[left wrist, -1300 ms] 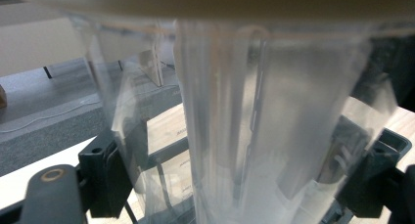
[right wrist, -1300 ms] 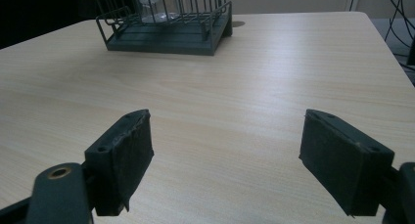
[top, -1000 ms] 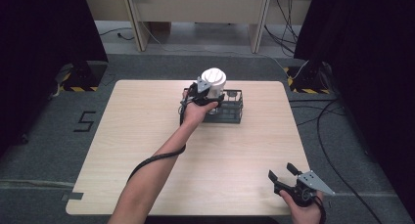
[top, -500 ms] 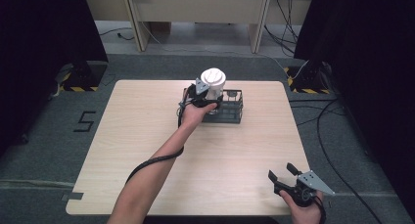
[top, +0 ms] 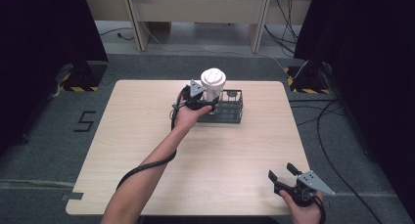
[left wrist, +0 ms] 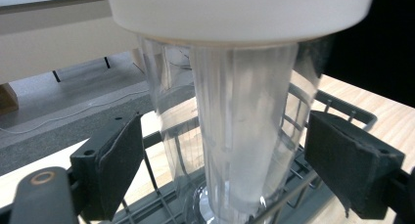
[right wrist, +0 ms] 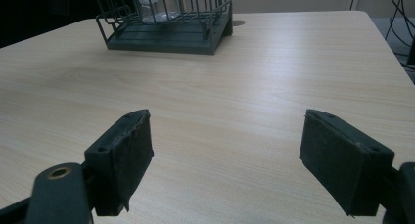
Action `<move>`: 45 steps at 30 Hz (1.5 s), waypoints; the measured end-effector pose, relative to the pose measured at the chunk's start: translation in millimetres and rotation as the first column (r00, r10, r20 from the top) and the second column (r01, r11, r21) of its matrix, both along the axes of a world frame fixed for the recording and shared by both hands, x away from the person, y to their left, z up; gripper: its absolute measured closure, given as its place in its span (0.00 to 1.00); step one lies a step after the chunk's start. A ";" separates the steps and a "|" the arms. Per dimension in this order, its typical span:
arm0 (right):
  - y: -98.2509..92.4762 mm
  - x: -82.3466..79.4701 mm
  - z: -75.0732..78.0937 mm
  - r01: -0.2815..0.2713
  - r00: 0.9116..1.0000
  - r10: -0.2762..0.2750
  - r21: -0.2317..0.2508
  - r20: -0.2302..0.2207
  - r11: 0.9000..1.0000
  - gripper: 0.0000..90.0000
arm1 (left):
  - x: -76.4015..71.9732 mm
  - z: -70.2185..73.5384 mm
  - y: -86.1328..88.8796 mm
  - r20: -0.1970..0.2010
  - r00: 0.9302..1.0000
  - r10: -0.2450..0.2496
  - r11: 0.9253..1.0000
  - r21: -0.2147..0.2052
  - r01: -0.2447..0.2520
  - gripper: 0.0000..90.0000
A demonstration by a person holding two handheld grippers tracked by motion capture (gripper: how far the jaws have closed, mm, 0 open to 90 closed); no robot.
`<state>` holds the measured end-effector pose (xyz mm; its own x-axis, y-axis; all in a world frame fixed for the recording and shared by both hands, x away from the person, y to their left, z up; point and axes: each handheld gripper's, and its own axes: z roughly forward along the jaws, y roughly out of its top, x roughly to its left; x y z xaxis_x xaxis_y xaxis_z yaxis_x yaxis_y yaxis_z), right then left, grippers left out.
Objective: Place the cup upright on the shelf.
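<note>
Clear cup, white lid; wire rack

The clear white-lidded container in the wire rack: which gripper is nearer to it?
Left. The left gripper has its open jaws around the container; the right gripper is at the table's near edge.

The cup is clear with a white lid, standing in a dark grey wire rack. The table is pale wood grain. Both grippers, left and right, are black with grey plates.
</note>
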<state>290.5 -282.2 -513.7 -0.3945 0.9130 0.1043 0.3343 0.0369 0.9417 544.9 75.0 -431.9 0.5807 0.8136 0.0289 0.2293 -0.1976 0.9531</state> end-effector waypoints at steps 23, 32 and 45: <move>0.1 -0.3 0.0 0.007 1.000 -0.007 0.000 0.000 1.000 0.22 | -45.7 9.9 34.3 0.053 0.998 -0.037 0.999 0.012 0.036 0.16; 0.7 -0.4 0.0 0.006 1.000 -0.006 0.004 -0.003 1.000 0.22 | -67.9 5.4 54.3 0.056 0.997 -0.044 0.999 0.006 0.044 0.17; 1.1 -0.6 -0.1 0.009 1.000 -0.009 0.002 -0.004 1.000 0.22 | -94.4 2.3 77.6 0.070 0.996 -0.049 0.999 -0.002 0.050 0.17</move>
<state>289.9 -281.1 -513.8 -0.3855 0.9164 0.1074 0.3383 0.0321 0.9405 450.5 152.6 -429.6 0.6170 0.7840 0.0682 0.1522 -0.2038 0.9671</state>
